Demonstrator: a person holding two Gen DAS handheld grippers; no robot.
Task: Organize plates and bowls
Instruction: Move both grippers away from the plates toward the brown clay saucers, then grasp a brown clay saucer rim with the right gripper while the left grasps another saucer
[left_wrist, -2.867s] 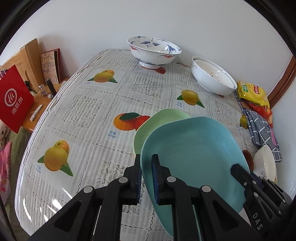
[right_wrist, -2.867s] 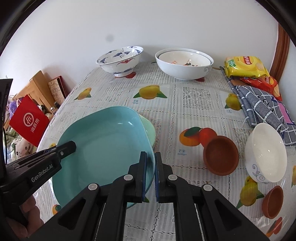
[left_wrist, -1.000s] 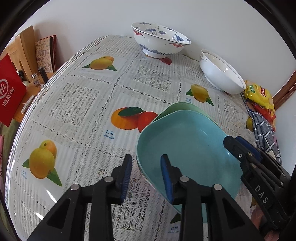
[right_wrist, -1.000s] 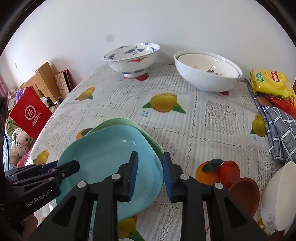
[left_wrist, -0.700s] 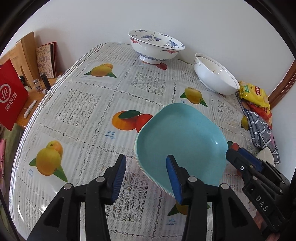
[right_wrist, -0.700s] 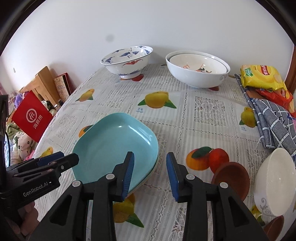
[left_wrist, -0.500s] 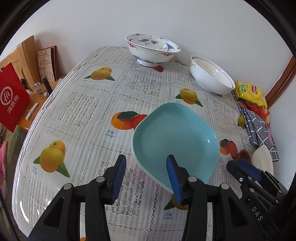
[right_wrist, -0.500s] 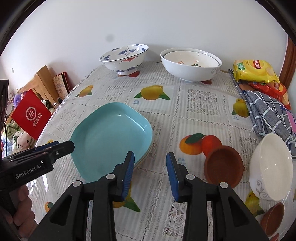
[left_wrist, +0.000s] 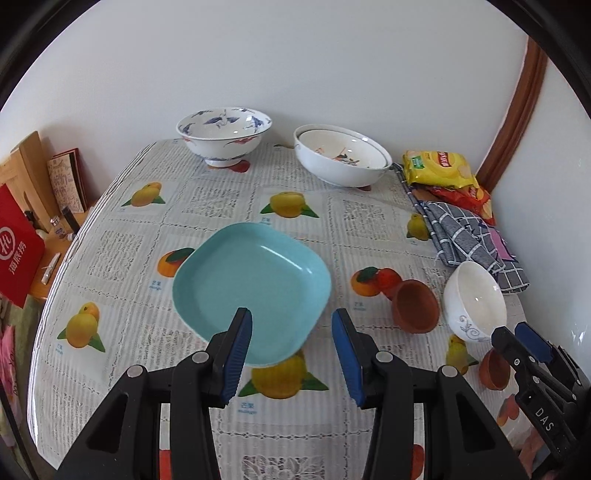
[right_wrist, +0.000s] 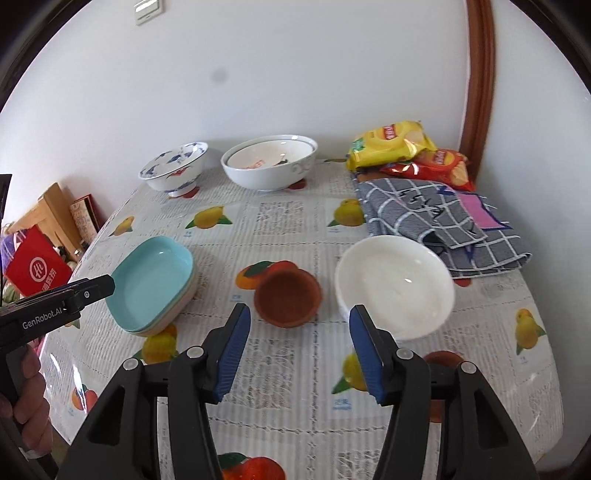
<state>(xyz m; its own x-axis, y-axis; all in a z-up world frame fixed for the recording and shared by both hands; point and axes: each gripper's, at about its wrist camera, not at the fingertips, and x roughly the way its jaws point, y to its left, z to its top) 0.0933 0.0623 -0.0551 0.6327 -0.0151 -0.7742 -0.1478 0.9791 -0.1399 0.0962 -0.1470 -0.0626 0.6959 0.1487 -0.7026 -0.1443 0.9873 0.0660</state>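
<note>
"GenRobot.AI" is printed in white on the black left gripper (right_wrist: 88, 291). "DAS" is marked on the right gripper (left_wrist: 517, 339). "海底捞" is carried by the red bag (left_wrist: 18, 251). "mango" is printed on the tablecloth (left_wrist: 207, 206).

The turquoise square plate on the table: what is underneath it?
Under the turquoise square plate, the right wrist view shows edges of at least one paler plate stacked beneath. Their faces and exact number are covered. From the left wrist view, only the top plate shows.

Plates under the teal plate (right_wrist: 153, 280) mostly hidden, small brown cup (right_wrist: 441, 360) half behind the right tool (right_wrist: 299, 350), red bag (left_wrist: 16, 254) cut by the frame edge, counter (left_wrist: 221, 206) near edge hidden by tools.
</note>
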